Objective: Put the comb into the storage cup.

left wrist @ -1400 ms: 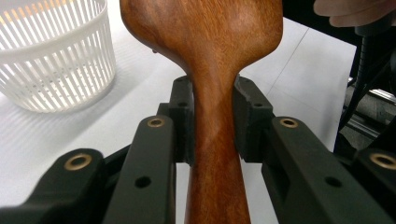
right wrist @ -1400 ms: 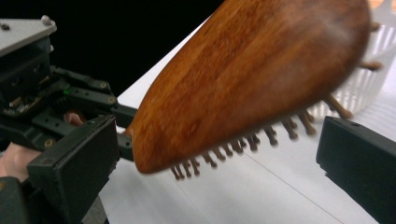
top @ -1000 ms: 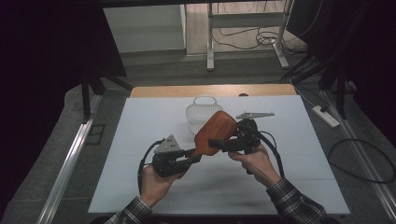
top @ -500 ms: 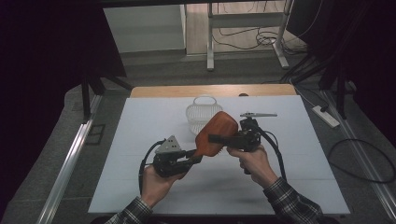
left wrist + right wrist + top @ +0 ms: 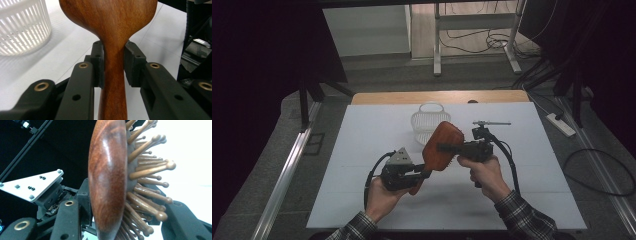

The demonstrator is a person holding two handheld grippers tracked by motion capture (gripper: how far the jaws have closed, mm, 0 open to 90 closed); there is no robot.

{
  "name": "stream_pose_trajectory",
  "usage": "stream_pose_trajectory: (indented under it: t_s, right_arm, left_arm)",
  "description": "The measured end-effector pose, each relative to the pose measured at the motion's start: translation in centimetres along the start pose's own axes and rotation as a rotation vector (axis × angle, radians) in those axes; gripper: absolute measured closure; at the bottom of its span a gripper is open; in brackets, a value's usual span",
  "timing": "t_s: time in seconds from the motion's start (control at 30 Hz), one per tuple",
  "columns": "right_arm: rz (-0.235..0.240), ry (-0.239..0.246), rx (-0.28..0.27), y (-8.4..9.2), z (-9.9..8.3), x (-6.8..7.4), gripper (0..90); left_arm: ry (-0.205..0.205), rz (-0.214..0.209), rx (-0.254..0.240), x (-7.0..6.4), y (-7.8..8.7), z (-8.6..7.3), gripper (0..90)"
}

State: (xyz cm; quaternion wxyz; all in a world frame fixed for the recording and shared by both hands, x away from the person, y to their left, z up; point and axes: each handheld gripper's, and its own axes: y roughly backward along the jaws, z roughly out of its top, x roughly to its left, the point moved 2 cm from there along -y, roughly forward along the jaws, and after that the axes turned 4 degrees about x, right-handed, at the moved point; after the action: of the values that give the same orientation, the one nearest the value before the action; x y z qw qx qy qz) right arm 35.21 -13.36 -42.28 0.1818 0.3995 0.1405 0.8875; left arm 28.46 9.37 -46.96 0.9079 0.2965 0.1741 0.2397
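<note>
A wooden hairbrush (image 5: 442, 146) is held in the air above the white table (image 5: 362, 150), between the two grippers, in front of a white slatted basket (image 5: 426, 121) that stands farther back on the table. The left gripper (image 5: 424, 173) has its fingers (image 5: 98, 62) clamped on the narrow neck of the brush handle, one pad pressing on each side, with the broad wooden head rising above them and tilting up and to the right in the high view. The right gripper (image 5: 441, 148) comes in level from the right; its fingers have just been closing, and they now grip the brush head across its thickness, one finger (image 5: 83, 197) against the smooth rounded back and the other among the round-tipped wooden bristles (image 5: 150, 170). In the right gripper view the left gripper's grey three-cornered plate (image 5: 30, 185) shows behind the brush. A person's hands in checked sleeves hold both grippers near the front edge of the table.
</note>
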Motion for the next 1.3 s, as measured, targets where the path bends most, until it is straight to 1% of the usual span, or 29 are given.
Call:
stream_pose_trajectory:
  t_s: [0.17, 0.23, 0.27, 0.33, 0.37, 0.4, 0.53, 0.57, 0.6, 0.67, 0.7, 0.73, 0.77, 0.83, 0.87, 0.9, 0.93, 0.97, 1.0, 1.03, 1.07, 1.1, 1.2, 1.23, 1.27, 1.3]
  right_arm:
    - [0.001, -0.008, -0.003, 0.0, -0.1, 0.1, 53.0]
    - [-0.001, 0.004, -0.006, -0.1, -0.1, 0.1, 53.2]
    - [-0.002, 0.006, -0.004, -0.2, -0.2, 0.2, 53.2]
    - [-0.005, 0.008, -0.004, -0.2, -0.2, 0.3, 53.2]
    - [-0.014, 0.017, -0.003, -0.2, -0.2, 0.3, 53.2]
    - [-0.018, 0.019, -0.006, -0.3, -0.2, 0.3, 53.2]
    - [-0.025, 0.027, -0.005, -0.2, -0.2, 0.3, 53.2]
    - [-0.027, 0.029, -0.008, -0.2, -0.2, 0.3, 53.2]
    - [-0.033, 0.035, -0.01, -0.1, -0.2, 0.3, 53.2]
    - [-0.039, 0.041, -0.012, 0.0, -0.1, 0.2, 53.2]
    - [-0.043, 0.043, -0.014, 0.0, -0.1, 0.2, 53.2]
    - [-0.047, 0.046, -0.016, 0.0, -0.1, 0.2, 53.2]
    - [-0.051, 0.047, -0.017, 0.1, -0.1, 0.1, 53.2]
    - [-0.063, 0.051, -0.022, 0.1, 0.0, 0.1, 53.2]
    - [-0.063, 0.051, -0.022, 0.1, 0.0, 0.1, 53.2]
    - [-0.066, 0.053, -0.022, 0.2, 0.0, 0.1, 53.2]
    - [-0.085, 0.067, -0.028, 0.3, 0.1, 0.1, 53.2]
    - [-0.088, 0.068, -0.029, 0.3, 0.1, 0.1, 53.1]
    - [-0.088, 0.068, -0.029, 0.3, 0.1, 0.1, 53.1]
    - [-0.088, 0.066, -0.036, 0.4, 0.1, 0.1, 53.1]
    - [-0.086, 0.065, -0.037, 0.4, 0.2, 0.1, 53.1]
    - [-0.088, 0.065, -0.04, 0.4, 0.2, 0.1, 53.1]
    - [-0.099, 0.072, -0.044, 0.6, 0.3, 0.1, 53.1]
    - [-0.102, 0.074, -0.047, 0.7, 0.4, 0.2, 53.1]
    - [-0.105, 0.079, -0.05, 0.7, 0.4, 0.2, 53.1]
    - [-0.107, 0.08, -0.049, 0.8, 0.5, 0.2, 53.1]
  left_arm:
    - [0.002, -0.005, -0.004, 0.1, 0.0, 0.0, 69.8]
    - [0.011, -0.015, -0.008, 0.1, 0.1, 0.0, 65.1]
    - [0.013, -0.016, -0.006, 0.1, 0.1, 0.0, 61.1]
    - [0.018, -0.017, -0.004, 0.2, 0.1, -0.1, 59.9]
    - [0.024, -0.018, -0.002, 0.3, 0.1, -0.1, 54.5]
    - [0.024, -0.018, -0.002, 0.3, 0.1, -0.1, 53.7]
    - [0.028, -0.015, 0.003, 0.4, 0.3, -0.2, 43.5]
    - [0.029, -0.005, 0.003, 0.5, 0.3, -0.3, 43.5]
    - [0.042, -0.011, 0.004, 0.7, 0.4, -0.4, 35.3]
    - [0.057, -0.023, 0.001, 1.0, 0.5, -0.6, 29.8]
    - [0.065, -0.041, 0.004, 1.2, 0.5, -0.6, 26.6]
    - [0.065, -0.041, 0.004, 1.2, 0.5, -0.6, 22.7]
    - [0.081, -0.039, 0.011, 1.4, 0.6, -0.8, 20.2]
    - [0.093, -0.054, 0.018, 1.7, 0.7, -0.9, 16.3]
    - [0.093, -0.054, 0.018, 1.7, 0.7, -0.9, 14.9]
    - [0.102, -0.056, 0.018, 1.8, 0.8, -1.0, 14.9]
    - [0.11, -0.07, 0.028, 2.1, 0.9, -1.1, 12.9]
    - [0.11, -0.07, 0.028, 2.1, 0.9, -1.1, 11.0]
    - [0.118, -0.064, 0.03, 2.2, 0.9, -1.2, 11.0]
    - [0.121, -0.075, 0.036, 2.4, 1.0, -1.5, 9.9]
    - [0.123, -0.074, 0.035, 2.5, 1.1, -1.6, 8.6]
    - [0.12, -0.069, 0.03, 2.5, 1.2, -1.7, 7.8]
    - [0.118, -0.072, 0.028, 2.6, 1.3, -1.8, 5.2]
    - [0.105, -0.058, 0.025, 2.6, 1.4, -1.9, 5.0]
    - [0.09, -0.056, 0.023, 2.5, 1.5, -2.0, 4.8]
    - [0.085, -0.06, 0.025, 2.5, 1.5, -2.1, 4.4]
